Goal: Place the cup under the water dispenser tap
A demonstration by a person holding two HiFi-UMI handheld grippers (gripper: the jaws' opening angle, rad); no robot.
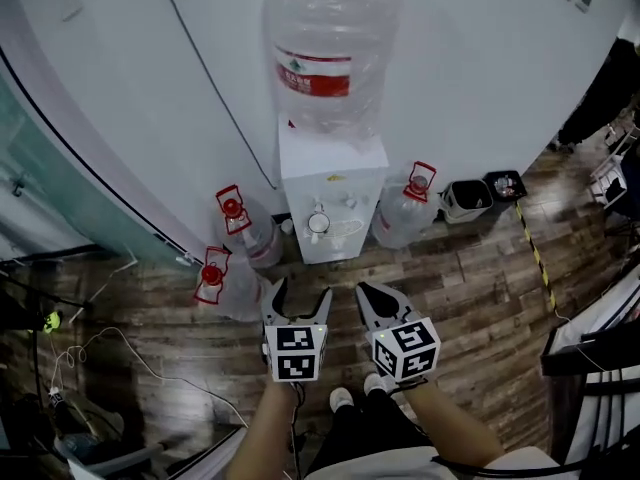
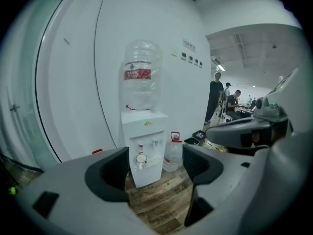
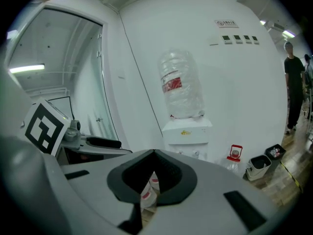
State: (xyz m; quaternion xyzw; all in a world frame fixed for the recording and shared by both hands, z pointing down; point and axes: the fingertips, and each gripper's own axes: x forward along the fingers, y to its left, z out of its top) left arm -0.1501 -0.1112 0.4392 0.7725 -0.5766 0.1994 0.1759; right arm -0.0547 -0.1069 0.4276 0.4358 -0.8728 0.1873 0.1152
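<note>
The white water dispenser stands against the curved white wall at the far side of the scene, with a large clear bottle turned upside down on its top. The cup sits in the dispenser's front recess, on its left side. In the left gripper view it lies directly below the red tap, with a white drip tray just to its right. Both grippers are held near the person, well apart from the dispenser, and point toward it over the wooden floor. The left gripper has its jaws spread wide with nothing between them; only the far dispenser and the floor show through the gap. The right gripper, just beside it on the right, has its jaws brought together at the tips and holds nothing. Two spare water bottles with red handles stand on the floor left of the dispenser, and another one stands on its right. Further right along the wall are two small bins. The person's shoes show below the grippers.
</note>
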